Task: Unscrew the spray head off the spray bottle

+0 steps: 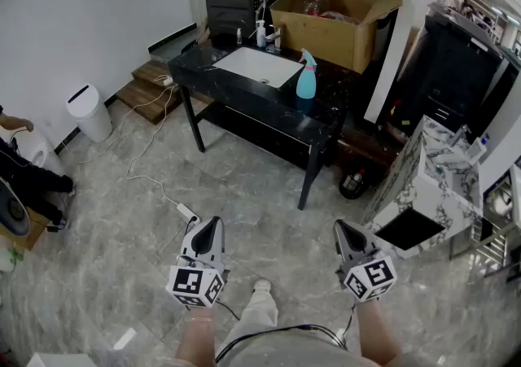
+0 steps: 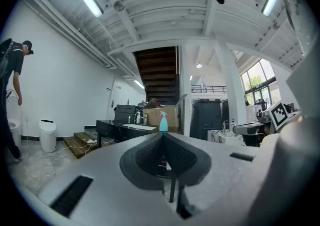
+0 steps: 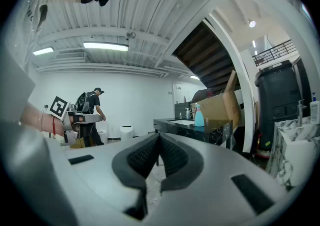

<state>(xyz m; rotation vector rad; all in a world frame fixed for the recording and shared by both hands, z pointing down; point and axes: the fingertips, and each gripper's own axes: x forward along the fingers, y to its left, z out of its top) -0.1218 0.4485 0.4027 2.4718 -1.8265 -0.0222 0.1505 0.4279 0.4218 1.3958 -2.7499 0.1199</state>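
A turquoise spray bottle (image 1: 306,78) with a blue spray head stands upright on the black table (image 1: 244,97), to the right of a white sink basin (image 1: 259,66). It shows small in the left gripper view as the spray bottle (image 2: 163,121) and in the right gripper view as the spray bottle (image 3: 199,117). My left gripper (image 1: 212,225) and right gripper (image 1: 342,229) are held level over the floor, well short of the table, both shut and with nothing between the jaws.
A large open cardboard box (image 1: 335,19) sits behind the table. A marble-topped cabinet (image 1: 427,174) stands to the right. A white bin (image 1: 89,112), wooden steps (image 1: 151,89) and a power strip with cable (image 1: 186,211) lie to the left. A person (image 3: 91,115) stands at the left.
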